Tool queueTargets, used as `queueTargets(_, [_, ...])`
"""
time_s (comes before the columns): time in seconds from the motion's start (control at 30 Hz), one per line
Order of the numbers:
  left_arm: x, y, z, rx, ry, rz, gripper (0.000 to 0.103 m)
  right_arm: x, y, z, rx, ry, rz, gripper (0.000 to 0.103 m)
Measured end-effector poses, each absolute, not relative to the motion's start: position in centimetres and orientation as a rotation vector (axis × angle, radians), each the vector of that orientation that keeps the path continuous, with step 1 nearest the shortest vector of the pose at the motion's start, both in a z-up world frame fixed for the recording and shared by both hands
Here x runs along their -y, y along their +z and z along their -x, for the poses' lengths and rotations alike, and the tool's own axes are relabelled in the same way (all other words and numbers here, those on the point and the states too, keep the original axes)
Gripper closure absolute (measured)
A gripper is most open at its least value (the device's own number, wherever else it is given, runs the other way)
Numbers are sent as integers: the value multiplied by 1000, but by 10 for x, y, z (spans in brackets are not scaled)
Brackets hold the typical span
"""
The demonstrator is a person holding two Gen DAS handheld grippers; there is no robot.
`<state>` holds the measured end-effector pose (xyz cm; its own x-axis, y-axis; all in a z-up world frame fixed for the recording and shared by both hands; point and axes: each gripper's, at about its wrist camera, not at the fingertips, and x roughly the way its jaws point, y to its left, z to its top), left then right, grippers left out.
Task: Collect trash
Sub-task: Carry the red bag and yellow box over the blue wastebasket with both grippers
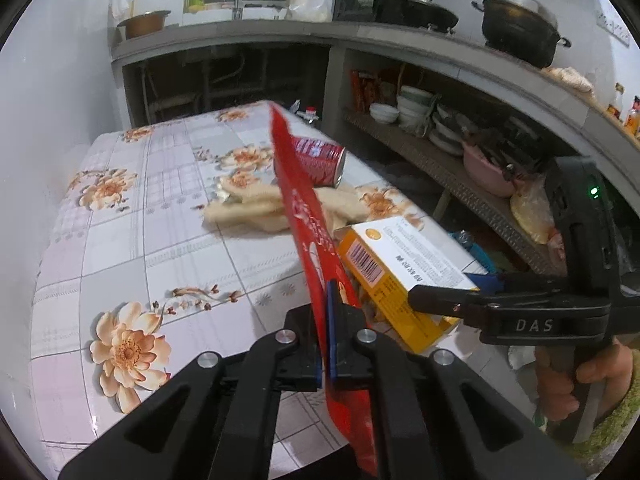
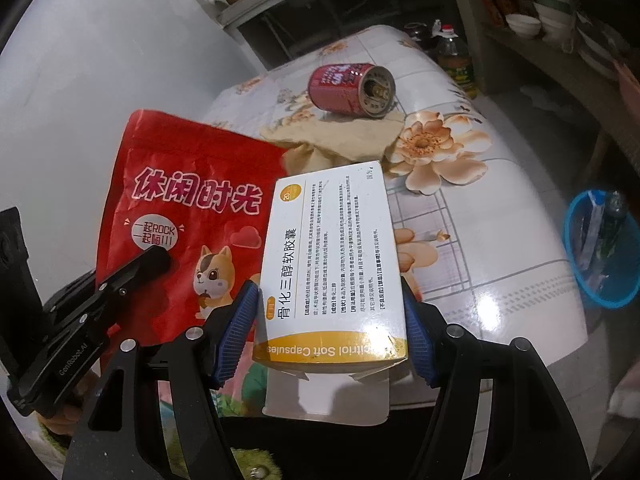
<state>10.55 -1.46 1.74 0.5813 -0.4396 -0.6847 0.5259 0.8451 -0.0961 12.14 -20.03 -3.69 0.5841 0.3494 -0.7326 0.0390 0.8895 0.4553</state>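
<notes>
My left gripper (image 1: pixel 329 320) is shut on a flat red snack bag (image 1: pixel 304 216), held edge-on above the table; the right wrist view shows the red snack bag (image 2: pixel 192 208) face-on with a cartoon cat. A white and yellow medicine box (image 2: pixel 332 256) sits between the blue pads (image 2: pixel 236 328) of my right gripper (image 2: pixel 328 332), which is shut on it. From the left wrist, the medicine box (image 1: pixel 400 264) and the right gripper (image 1: pixel 444 300) hang just right of the bag. A red can (image 2: pixel 348 88) lies on its side beside crumpled beige paper (image 2: pixel 344 136) on the table.
The table (image 1: pixel 120 240) has a floral cloth and stands against a white wall. A blue bin (image 2: pixel 604 248) with wrappers sits on the floor to the right. An oil bottle (image 2: pixel 454 60) stands beyond the table. Shelves with bowls (image 1: pixel 404 112) run along the right.
</notes>
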Motion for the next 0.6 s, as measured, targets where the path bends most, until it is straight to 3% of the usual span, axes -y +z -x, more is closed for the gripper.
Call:
queueTargets(0.3, [40,47,-102,-725,-684,-129,103,223,-18,-95,-831,180,-551,39])
queueTargets(0.6, [133,70,-101,-683,-890,-202,103,311,-13,-52,-705,72,-748,39])
